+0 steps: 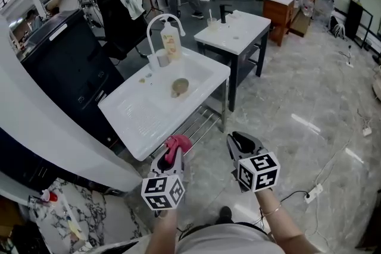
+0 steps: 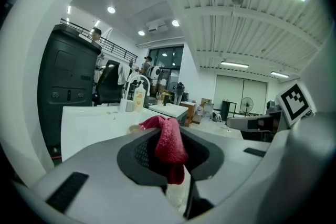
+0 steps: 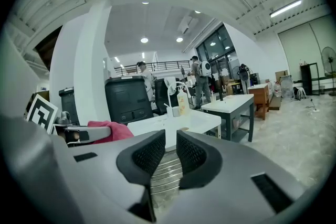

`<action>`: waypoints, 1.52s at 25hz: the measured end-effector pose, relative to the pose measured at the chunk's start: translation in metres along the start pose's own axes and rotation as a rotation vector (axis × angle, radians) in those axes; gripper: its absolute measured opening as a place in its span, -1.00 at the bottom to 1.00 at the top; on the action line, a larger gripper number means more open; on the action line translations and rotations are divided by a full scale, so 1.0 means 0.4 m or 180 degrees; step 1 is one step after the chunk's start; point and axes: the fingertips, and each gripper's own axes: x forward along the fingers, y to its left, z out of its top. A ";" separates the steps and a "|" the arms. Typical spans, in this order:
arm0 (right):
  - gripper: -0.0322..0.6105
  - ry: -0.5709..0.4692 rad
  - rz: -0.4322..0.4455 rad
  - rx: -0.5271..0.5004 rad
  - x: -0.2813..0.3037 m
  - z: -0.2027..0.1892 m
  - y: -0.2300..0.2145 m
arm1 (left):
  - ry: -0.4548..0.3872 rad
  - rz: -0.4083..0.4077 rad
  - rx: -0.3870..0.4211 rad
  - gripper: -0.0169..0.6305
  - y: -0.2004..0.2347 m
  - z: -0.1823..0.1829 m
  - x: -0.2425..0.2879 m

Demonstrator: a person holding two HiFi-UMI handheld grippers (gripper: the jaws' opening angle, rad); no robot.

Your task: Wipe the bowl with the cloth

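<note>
1. The red cloth point(image 1: 178, 144) is clamped in the left gripper point(image 1: 173, 156); the right gripper point(image 1: 243, 143) is seen slightly apart, empty.
2. The bowl point(image 1: 180, 87) is found in the sink point(image 1: 137, 119), well ahead; wiped unheld, it could be pushed sliding.

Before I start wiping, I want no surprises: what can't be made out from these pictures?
- Bowl: too small in the head view to tell clean from dirty; in the left gripper view, mostly behind the left tongs and the cloth.
- Cloth's lower end: left gripper view, buried between those tongs.
- Bottle label: too small and blurred in every view.
</note>
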 end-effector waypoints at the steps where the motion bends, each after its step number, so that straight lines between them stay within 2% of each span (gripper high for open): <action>1: -0.69 0.0006 0.0026 0.0005 0.004 0.004 -0.004 | -0.0007 0.0020 -0.0002 -0.69 0.000 0.003 0.005; 13: -0.58 0.0086 0.0219 0.0060 0.021 0.009 -0.059 | -0.0101 0.0209 0.0001 -0.69 -0.022 0.034 0.056; 21: -0.55 0.0114 0.0329 0.0080 0.081 0.018 -0.060 | -0.0151 0.0361 -0.0013 -0.69 0.034 0.054 0.089; 28: -0.54 0.0187 0.0342 0.0089 0.226 0.029 -0.080 | -0.0129 0.0365 -0.0074 -0.69 0.121 0.069 0.205; 38: -0.54 0.0192 0.0324 0.0079 0.550 0.125 -0.089 | -0.0122 0.0258 -0.0106 -0.69 0.308 0.165 0.437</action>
